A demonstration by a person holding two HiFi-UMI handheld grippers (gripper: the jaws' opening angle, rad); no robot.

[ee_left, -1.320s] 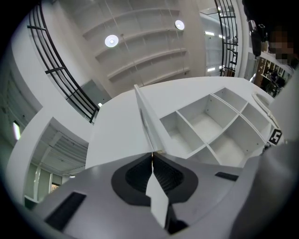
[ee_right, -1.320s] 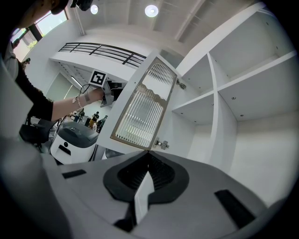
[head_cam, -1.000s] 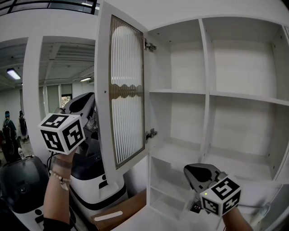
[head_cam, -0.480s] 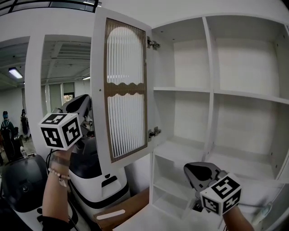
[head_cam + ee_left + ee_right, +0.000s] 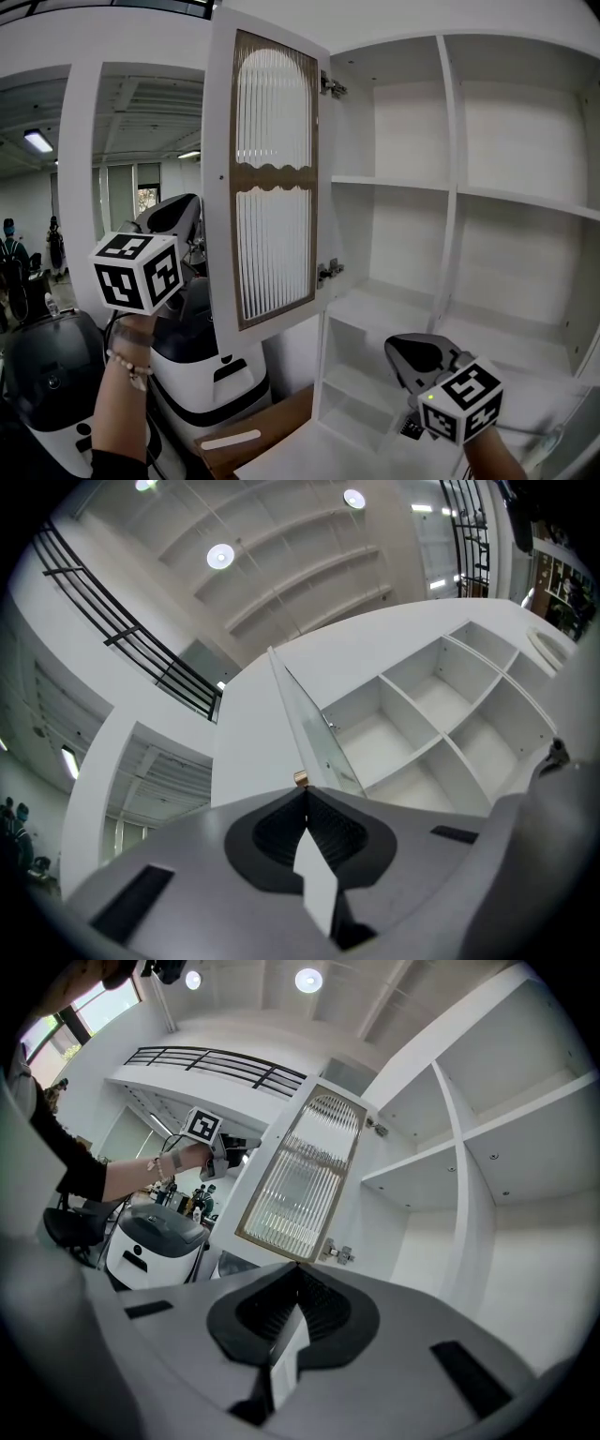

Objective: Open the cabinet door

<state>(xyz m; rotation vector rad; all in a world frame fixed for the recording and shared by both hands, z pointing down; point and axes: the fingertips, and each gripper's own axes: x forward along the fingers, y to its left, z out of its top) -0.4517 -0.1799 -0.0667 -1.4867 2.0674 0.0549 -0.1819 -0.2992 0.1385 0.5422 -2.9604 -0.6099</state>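
Note:
The white cabinet door (image 5: 272, 178) with a ribbed glass pane stands swung open on its hinges (image 5: 328, 272), left of the empty shelves. My left gripper (image 5: 187, 208) is behind the door's free edge, tilted upward. In the left gripper view its jaws (image 5: 302, 794) are shut, and the small brass knob (image 5: 300, 779) sits just past the tips; I cannot tell if they touch. My right gripper (image 5: 405, 354) hangs low before the shelves, shut and holding nothing (image 5: 292, 1269). The right gripper view shows the door (image 5: 300, 1185) and the left gripper's marker cube (image 5: 206, 1127).
Open white shelves (image 5: 450, 197) fill the right side. A white and black machine (image 5: 202, 375) and a dark appliance (image 5: 47, 375) stand below left of the door. A cardboard box (image 5: 258, 431) lies at the cabinet's foot. People stand far off at the left (image 5: 11, 244).
The door shows more of its glass face than one second ago, having swung further open. The left gripper stays at its free edge. The right gripper has not moved.

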